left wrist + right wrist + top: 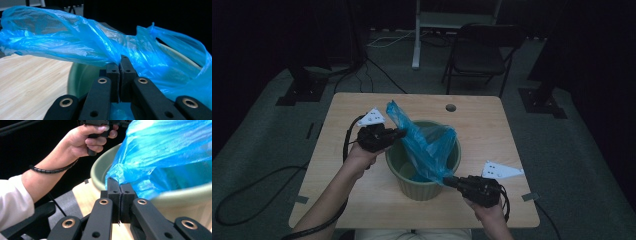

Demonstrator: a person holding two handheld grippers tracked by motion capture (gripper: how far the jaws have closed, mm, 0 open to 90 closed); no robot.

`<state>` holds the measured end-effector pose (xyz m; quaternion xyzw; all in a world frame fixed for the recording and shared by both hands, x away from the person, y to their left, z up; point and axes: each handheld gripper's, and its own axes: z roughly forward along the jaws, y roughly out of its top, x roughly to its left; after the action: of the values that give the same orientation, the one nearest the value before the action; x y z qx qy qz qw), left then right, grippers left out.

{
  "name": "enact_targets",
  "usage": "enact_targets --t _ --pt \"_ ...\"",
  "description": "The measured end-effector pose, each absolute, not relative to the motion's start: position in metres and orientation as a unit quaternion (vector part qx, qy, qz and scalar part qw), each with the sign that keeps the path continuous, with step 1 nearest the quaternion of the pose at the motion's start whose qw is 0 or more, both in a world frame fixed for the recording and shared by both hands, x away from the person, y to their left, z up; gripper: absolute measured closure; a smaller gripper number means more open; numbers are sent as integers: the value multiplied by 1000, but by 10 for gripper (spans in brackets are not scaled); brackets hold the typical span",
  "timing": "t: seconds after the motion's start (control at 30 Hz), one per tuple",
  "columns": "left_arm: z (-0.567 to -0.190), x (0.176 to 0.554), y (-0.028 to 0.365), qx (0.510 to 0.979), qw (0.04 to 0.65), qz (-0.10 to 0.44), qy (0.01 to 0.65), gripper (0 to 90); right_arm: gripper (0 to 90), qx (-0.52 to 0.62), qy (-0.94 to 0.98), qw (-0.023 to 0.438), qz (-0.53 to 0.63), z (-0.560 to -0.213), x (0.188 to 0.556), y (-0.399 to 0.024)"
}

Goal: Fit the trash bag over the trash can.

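Note:
A green ribbed bin [422, 187] stands in the middle of the wooden table [492, 125]. A thin blue plastic bag [424, 142] hangs into it, with its edges pulled up and outward. At the bin's left rim my left gripper [401, 133] is shut on the bag's edge [117, 58]. At the near right rim my right gripper [447, 181] is shut on another part of the bag [116, 178]. The bin's pale green rim [100, 173] curves behind the right jaws. Across the bin, the left hand [85, 138] grips its tool.
A round cable hole [450, 107] lies near the table's far edge. A dark folding chair [479, 52] and a white stand [417, 35] are beyond the table. Cables [242, 200] run over the floor at the left.

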<state>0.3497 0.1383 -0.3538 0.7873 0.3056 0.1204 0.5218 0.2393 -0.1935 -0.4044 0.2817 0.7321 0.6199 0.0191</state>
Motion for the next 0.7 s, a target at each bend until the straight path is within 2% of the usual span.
enact_targets --t 0.33,0.5,0.7 --pt "-352 337 133 795 525 107 283 852 895 313 722 7 617 -429 213 -199" --pt "-355 332 132 800 525 97 275 852 893 338 712 -25 615 -447 211 -207" --pt "-356 330 130 802 523 99 271 858 881 362 722 -42 588 -468 209 -209"
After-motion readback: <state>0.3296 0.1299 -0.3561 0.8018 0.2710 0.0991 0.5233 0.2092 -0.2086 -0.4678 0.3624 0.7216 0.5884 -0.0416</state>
